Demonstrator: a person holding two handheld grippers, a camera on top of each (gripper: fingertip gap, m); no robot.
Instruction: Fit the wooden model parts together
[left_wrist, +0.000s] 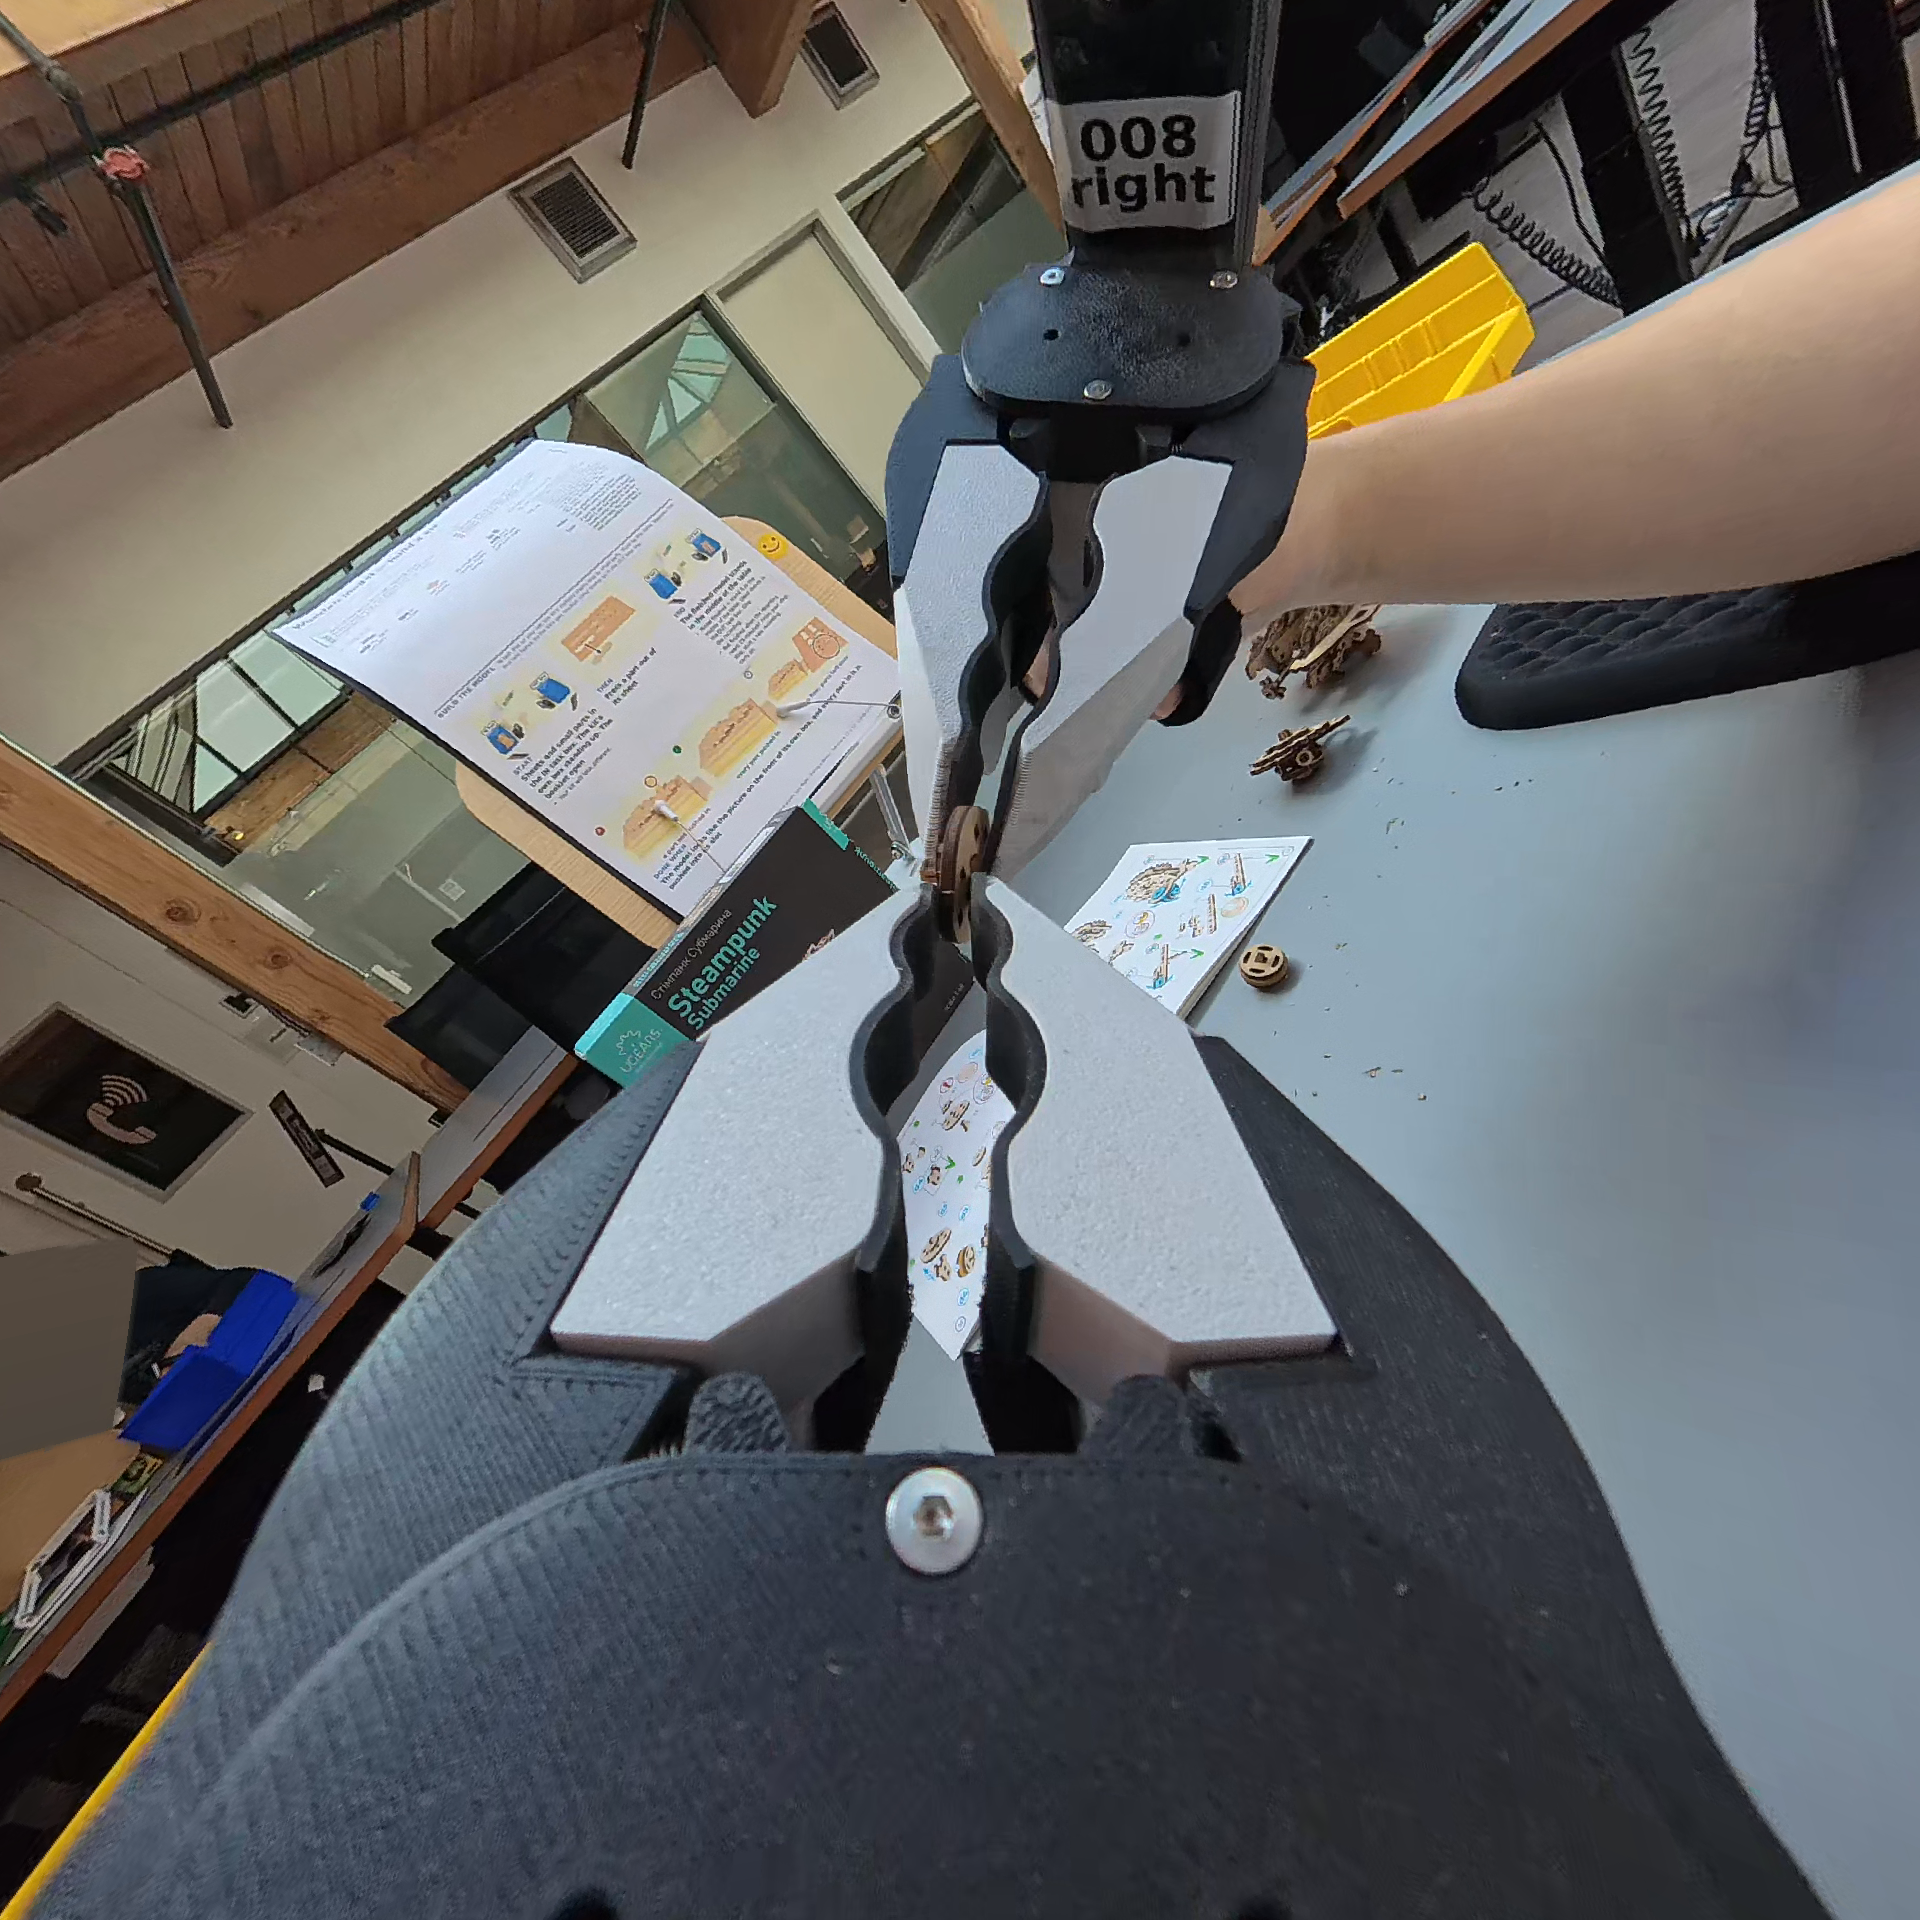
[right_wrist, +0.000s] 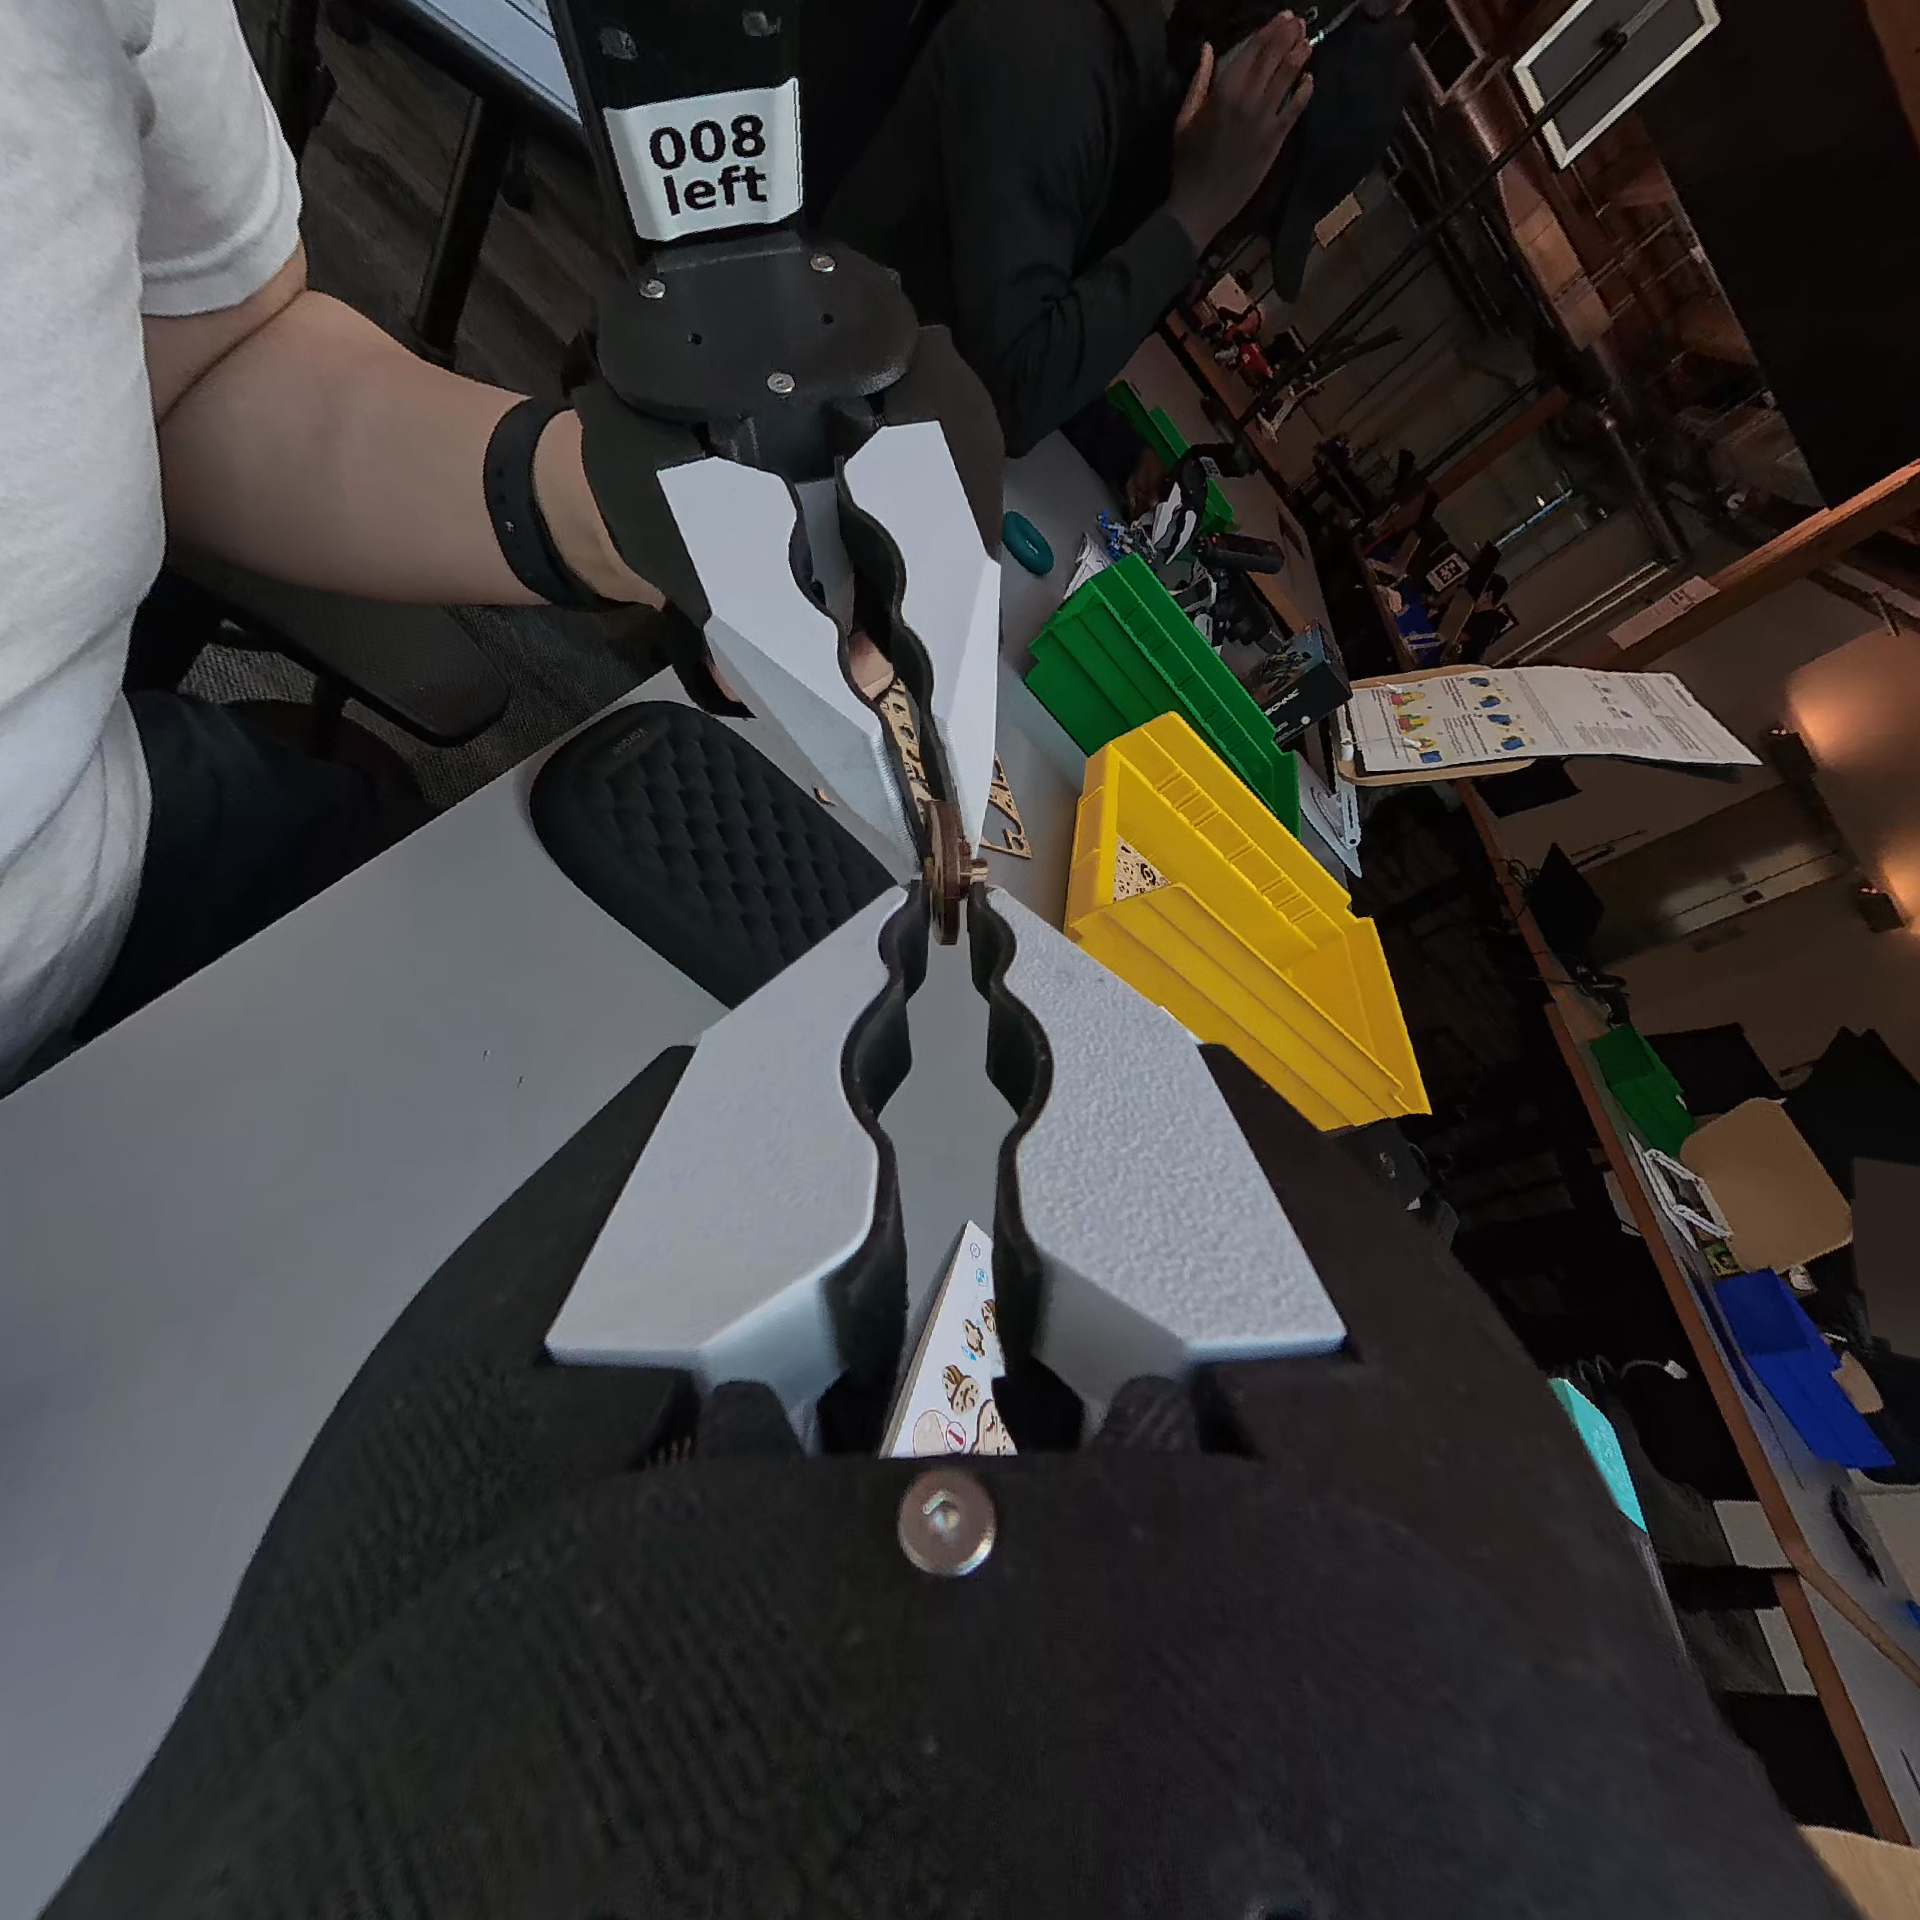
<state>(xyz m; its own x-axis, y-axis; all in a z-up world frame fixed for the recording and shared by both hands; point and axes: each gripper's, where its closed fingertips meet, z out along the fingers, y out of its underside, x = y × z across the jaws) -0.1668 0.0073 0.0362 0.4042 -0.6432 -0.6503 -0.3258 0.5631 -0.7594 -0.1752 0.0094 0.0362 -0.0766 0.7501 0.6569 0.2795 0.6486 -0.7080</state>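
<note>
Both grippers meet tip to tip above the grey counter (left_wrist: 1558, 1143).

Left gripper (left_wrist: 951, 899): jaws clenched on a small round wooden disc (left_wrist: 951, 914), held edge-on at the very tips. Seen from the right wrist view, the same gripper (right_wrist: 951, 831) comes in from above, wavy black pads nearly together.

Right gripper (right_wrist: 948, 904): jaws clenched at the tips on a wooden disc piece (right_wrist: 948, 883). In the left wrist view it (left_wrist: 966, 821) reaches in from above, gripping a round disc with holes (left_wrist: 964, 836). The two discs touch right between the two sets of tips; whether they are already seated together, cannot tell.

Beyond the left jaws, to their right: an open instruction booklet (left_wrist: 1184, 914) flat on the counter, a loose round wooden part (left_wrist: 1264, 968) just beside it, and farther off two part-built wooden assemblies (left_wrist: 1309, 686). Wood crumbs scattered near them. To the left of those jaws: a dark kit box (left_wrist: 748, 935) and a propped instruction sheet (left_wrist: 623, 644).

Beyond the right jaws, to their right: a yellow bin (right_wrist: 1226, 914), green bins (right_wrist: 1153, 655) behind it. To their left: a black wrist rest (right_wrist: 707, 831). A cut-out wooden sheet (right_wrist: 1003, 821) lies behind the left gripper's jaws.
</note>
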